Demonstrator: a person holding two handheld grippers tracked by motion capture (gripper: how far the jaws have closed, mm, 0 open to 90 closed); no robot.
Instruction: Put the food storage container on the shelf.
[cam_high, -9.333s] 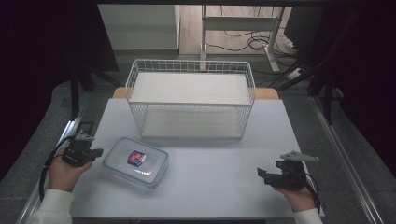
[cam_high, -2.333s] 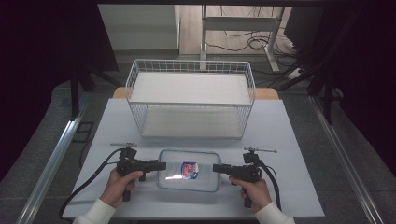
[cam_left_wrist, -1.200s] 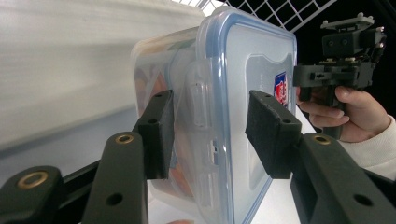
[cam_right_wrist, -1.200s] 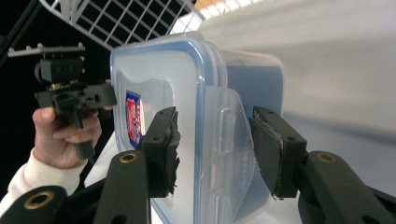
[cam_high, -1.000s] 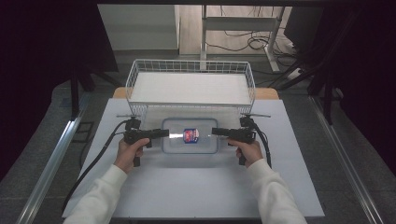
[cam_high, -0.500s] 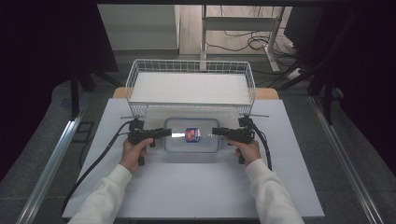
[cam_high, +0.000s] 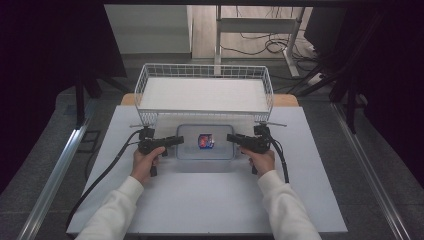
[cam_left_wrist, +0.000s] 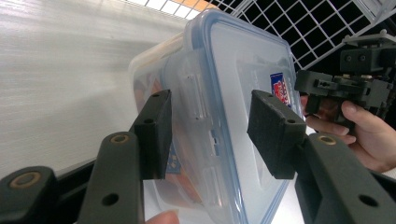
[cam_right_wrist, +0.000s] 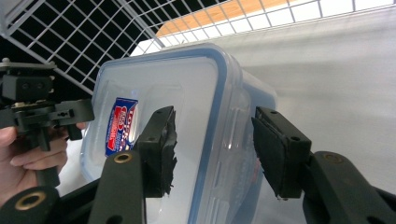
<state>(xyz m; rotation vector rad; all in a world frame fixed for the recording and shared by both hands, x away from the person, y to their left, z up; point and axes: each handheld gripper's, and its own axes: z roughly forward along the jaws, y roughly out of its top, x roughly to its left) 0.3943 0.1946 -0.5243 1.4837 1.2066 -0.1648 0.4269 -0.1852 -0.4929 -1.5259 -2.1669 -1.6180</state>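
Note:
A clear plastic container (cam_high: 205, 142) with a blue-rimmed lid and a red-and-blue sticker lies flat on the white table (cam_high: 200, 200), just in front of the wire basket (cam_high: 205, 66). My left gripper (cam_high: 179, 140) straddles its left end. In the left gripper view the jaws (cam_left_wrist: 208, 126) stand on either side of the container (cam_left_wrist: 233, 70) with small gaps, having just been opening. My right gripper (cam_high: 231, 137) straddles the right end. In the right gripper view its pads (cam_right_wrist: 212, 140) sit beside the container's (cam_right_wrist: 177, 93) rim without pressing on it.
The white wire basket stands at the table's far edge with a white board in its bottom. Black cables trail from both grippers toward the near corners. Dark floor and metal rails flank the table (cam_high: 320, 165).
Over the last few seconds both grippers carried the container from the table's front to a spot just before the basket. In the last half second it has stayed put.

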